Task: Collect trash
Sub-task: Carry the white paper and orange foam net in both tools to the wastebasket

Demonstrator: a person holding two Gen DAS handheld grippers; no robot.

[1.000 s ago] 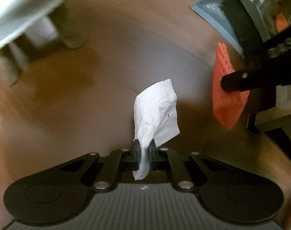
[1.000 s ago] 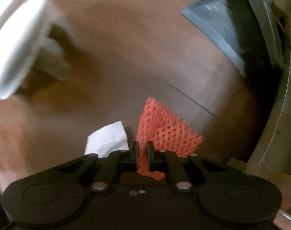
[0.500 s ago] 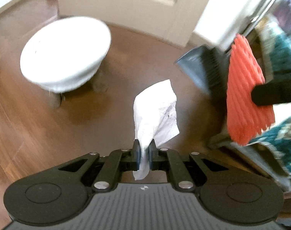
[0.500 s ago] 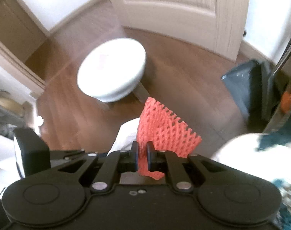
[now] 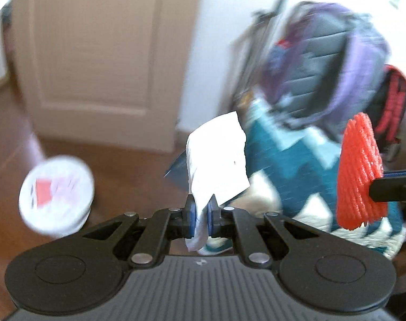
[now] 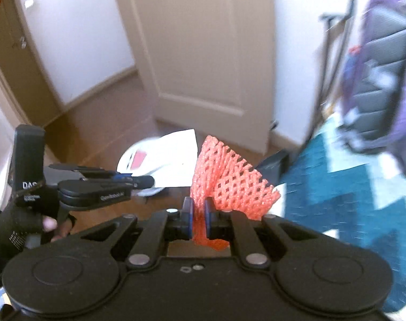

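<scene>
Pinching crumpled white tissue (image 5: 216,160) — left tool (image 5: 202,215); right tool (image 6: 198,220) clamps orange foam netting (image 6: 229,182).

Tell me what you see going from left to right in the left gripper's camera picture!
White round lid → door → white paper pinched in the left gripper → purple backpack → orange foam net held by the right gripper at the right edge.
</scene>
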